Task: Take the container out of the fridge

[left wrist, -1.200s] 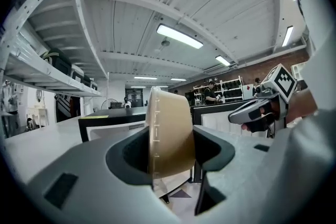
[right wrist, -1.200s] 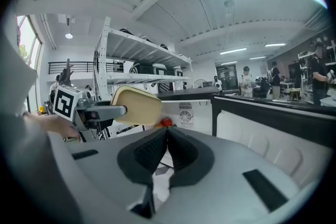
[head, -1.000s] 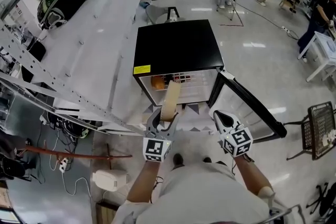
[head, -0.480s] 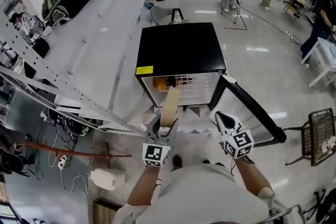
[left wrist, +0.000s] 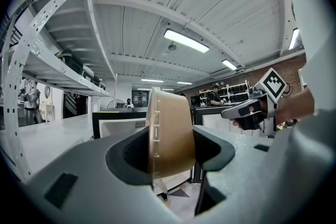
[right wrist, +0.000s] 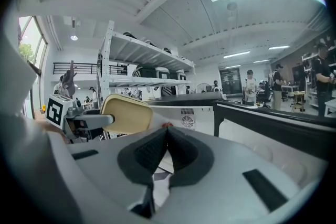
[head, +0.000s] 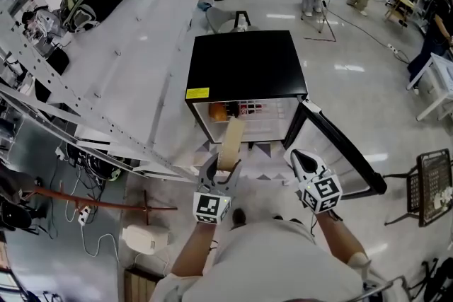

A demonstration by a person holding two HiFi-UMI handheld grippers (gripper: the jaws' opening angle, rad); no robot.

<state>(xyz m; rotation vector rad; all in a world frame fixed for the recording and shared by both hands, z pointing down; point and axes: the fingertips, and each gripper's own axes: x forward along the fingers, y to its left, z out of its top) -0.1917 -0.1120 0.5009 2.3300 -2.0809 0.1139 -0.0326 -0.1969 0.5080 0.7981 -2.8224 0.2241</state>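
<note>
The head view looks steeply down on the fridge (head: 244, 64), the left gripper (head: 220, 169) and the right gripper (head: 297, 158). Each gripper view sits low, close behind its own jaws, facing the fridge and tilted up toward the ceiling (left wrist: 157, 2). Each shows the other gripper beside its jaws.

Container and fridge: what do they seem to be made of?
Container: tan, matte and thin-walled with a pale ribbed rim. It looks like paperboard or moulded fibre, though tan plastic cannot be ruled out. Fridge: smooth black casing with a soft sheen that catches the ceiling lights, probably painted metal or plastic. Its interior looks white, likely plastic.
</note>
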